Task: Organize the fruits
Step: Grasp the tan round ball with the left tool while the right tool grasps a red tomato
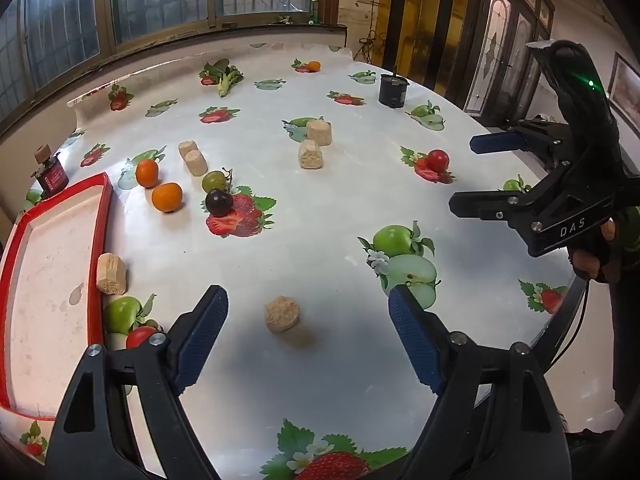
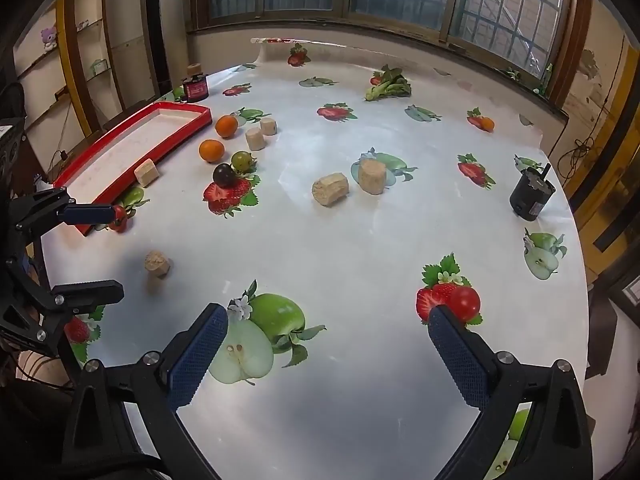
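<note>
your left gripper (image 1: 308, 340) and right gripper (image 2: 328, 354) both hang spread wide and empty, since the fruit, like the two oranges (image 1: 167, 197), lies loose just beside the red tray (image 1: 105, 216).

Open tablecloth (image 2: 340, 248) is left at centre, a broad lane toward twelve o'clock. At ten o'clock the way is crowded by oranges (image 2: 211, 150), dark fruit (image 2: 224, 175), cork-like blocks (image 2: 255, 138) and the red tray (image 2: 132, 148). Two blocks (image 2: 330, 189) stand at twelve, a black cylinder (image 2: 532, 194) at two.

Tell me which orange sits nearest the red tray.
The far orange, beside the tan blocks; the other orange lies further from the tray, nearer the dark fruit.
</note>
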The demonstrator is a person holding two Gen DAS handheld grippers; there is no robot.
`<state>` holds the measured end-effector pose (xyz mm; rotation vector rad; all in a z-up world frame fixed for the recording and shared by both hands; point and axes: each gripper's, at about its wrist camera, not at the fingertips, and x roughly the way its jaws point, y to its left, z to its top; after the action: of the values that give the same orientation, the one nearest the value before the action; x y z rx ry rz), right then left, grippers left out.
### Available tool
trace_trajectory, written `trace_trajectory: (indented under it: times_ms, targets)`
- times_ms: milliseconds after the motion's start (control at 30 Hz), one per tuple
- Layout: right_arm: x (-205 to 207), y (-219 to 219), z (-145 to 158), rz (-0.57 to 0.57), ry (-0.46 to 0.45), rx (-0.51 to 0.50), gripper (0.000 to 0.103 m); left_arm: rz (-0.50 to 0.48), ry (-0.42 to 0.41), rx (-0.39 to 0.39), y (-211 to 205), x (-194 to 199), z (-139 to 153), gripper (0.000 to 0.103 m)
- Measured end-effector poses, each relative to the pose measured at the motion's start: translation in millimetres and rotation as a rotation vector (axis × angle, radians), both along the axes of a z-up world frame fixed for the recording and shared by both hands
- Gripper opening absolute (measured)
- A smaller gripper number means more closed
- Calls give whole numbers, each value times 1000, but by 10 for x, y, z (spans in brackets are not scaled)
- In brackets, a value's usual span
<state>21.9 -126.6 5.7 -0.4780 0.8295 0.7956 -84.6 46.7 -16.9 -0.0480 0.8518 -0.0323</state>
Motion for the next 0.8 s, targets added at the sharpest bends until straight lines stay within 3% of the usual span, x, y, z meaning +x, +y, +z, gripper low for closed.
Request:
trace_trajectory:
  times_ms: [800]
  targets:
    - [194,-200,-71,-42,30,18,101,25,74,-12,103,151,-185,83]
